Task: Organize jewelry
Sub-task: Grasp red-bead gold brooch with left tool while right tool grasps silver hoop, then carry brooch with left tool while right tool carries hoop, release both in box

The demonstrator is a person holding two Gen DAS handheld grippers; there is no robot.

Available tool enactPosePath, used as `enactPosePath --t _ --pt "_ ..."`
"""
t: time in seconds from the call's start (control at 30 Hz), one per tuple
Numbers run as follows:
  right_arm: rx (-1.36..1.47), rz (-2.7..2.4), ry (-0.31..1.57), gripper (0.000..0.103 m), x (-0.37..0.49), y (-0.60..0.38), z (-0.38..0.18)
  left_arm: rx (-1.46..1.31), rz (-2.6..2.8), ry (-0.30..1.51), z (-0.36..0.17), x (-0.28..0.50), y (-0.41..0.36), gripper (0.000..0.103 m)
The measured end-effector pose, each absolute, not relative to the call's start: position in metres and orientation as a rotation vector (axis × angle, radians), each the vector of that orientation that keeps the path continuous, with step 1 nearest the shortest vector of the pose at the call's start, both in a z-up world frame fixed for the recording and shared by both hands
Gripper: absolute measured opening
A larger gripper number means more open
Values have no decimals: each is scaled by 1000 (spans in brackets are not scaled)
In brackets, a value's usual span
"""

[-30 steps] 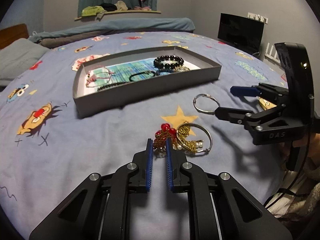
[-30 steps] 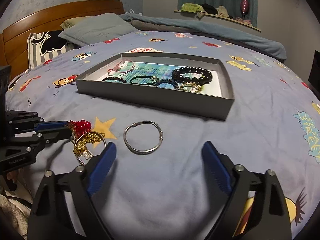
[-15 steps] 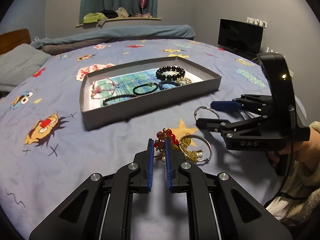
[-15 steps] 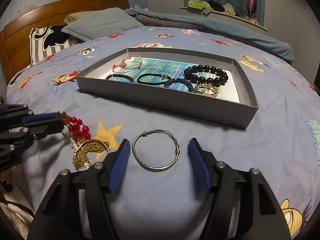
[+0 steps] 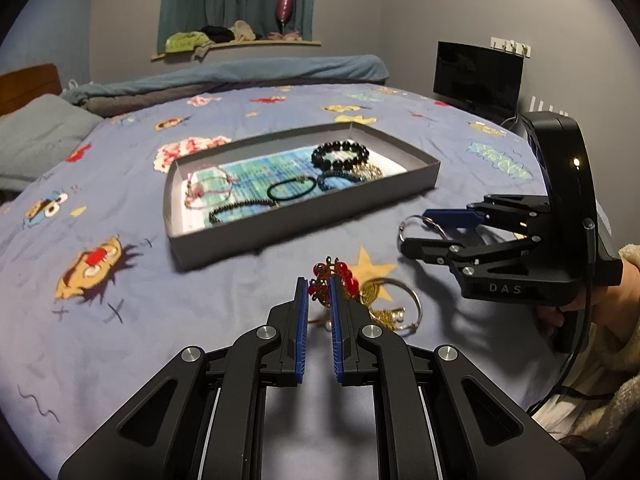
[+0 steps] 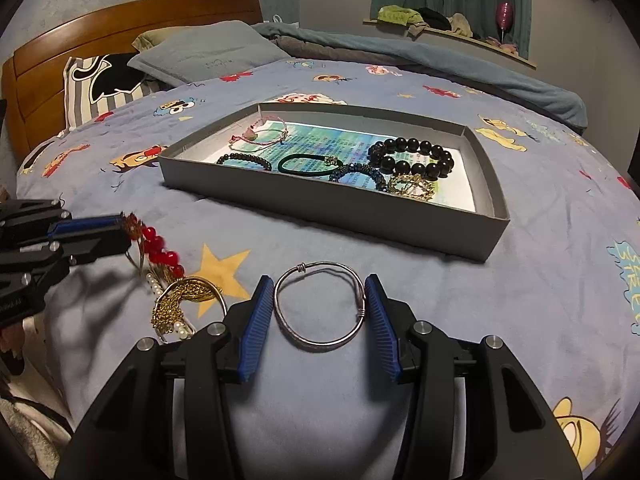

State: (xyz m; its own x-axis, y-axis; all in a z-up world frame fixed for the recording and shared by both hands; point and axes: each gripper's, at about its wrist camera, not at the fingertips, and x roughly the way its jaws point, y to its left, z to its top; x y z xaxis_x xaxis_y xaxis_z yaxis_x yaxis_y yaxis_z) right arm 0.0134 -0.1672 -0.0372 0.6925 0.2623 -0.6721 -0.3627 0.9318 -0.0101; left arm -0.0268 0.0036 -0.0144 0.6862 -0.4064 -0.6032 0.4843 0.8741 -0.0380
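Note:
A grey tray (image 5: 304, 220) (image 6: 328, 208) on the bed holds several bracelets, among them a black bead bracelet (image 5: 340, 155) (image 6: 412, 158). My left gripper (image 5: 319, 286) (image 6: 120, 230) is shut on a red bead and gold chain piece (image 5: 334, 276) (image 6: 160, 248) and lifts its end off the sheet. A gold tassel bangle with pearls (image 5: 394, 306) (image 6: 182, 302) lies beside it. My right gripper (image 6: 320, 294) (image 5: 414, 230) has its fingers against both sides of a silver wire bangle (image 6: 320, 306) (image 5: 416, 226) lying on the sheet.
The blue cartoon bedsheet (image 5: 120, 300) covers the bed. Pillows (image 6: 208, 54) and a wooden headboard (image 6: 80, 40) lie at the far left in the right wrist view. A dark monitor (image 5: 478, 76) stands at the bed's right edge. A rolled blanket (image 5: 240, 74) lies at the back.
My right gripper moved forward and closed from wide open onto the silver bangle. My left gripper moved up, lifting the red bead piece.

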Motion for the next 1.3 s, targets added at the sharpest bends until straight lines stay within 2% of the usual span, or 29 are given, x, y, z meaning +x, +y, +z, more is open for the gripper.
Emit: enactPosePath --t 0.77,1.0,1.3 --pt "-161 336 623 47 42 -183 30 179 -460 505 51 11 13 11" --pt "-134 338 646 47 85 -184 38 172 -482 500 71 55 5 11" --pt "-166 279 712 47 145 -180 23 198 -478 603 49 137 -26 11"
